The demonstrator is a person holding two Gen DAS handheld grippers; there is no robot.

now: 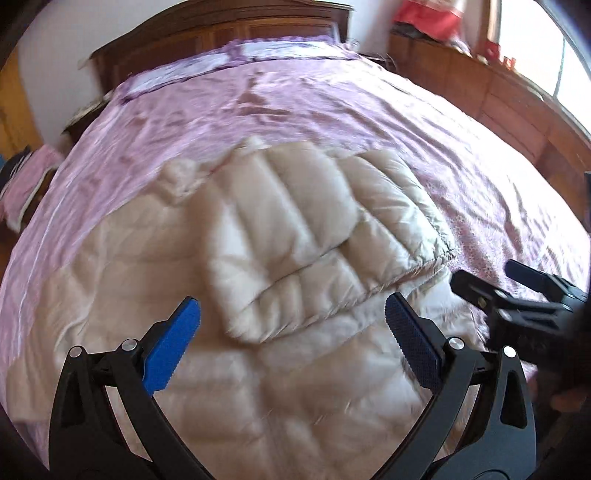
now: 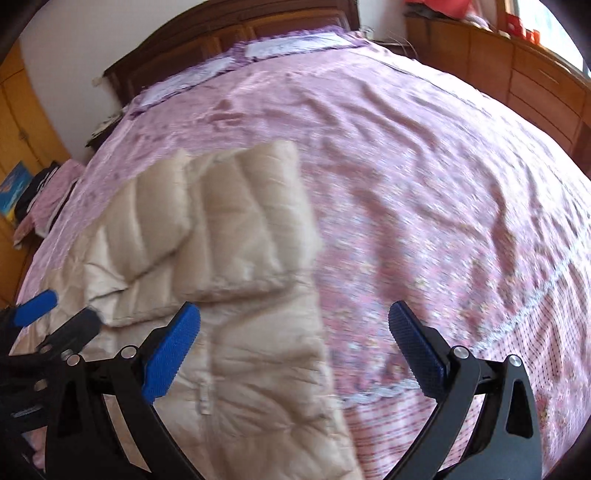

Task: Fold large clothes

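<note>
Cream quilted down jacket lies spread on the wide pink patterned bedspread, filling the centre and lower left of the left wrist view, with one puffy sleeve already laid across the body so that its cuff end points toward the lower centre of the frame. The left gripper hovers over the jacket with its blue-padded fingers spread wide and nothing between them; the folded sleeve's edge sits just ahead of the gap. The right gripper is likewise spread and empty, hanging over the jacket's right-hand border, where cream fabric gives way to the bedspread; the jacket's zip runs up the lower middle of that view. The jacket's long axis appears to run from the bottom of both frames toward the dark wooden headboard at the top. Judging by this, the left gripper is nearer the bulk of the garment, while the right one is nearer its free side edge, which looks like the likelier place for the next grasp. Both views are smeared, so finer seams are hard to read.
</note>
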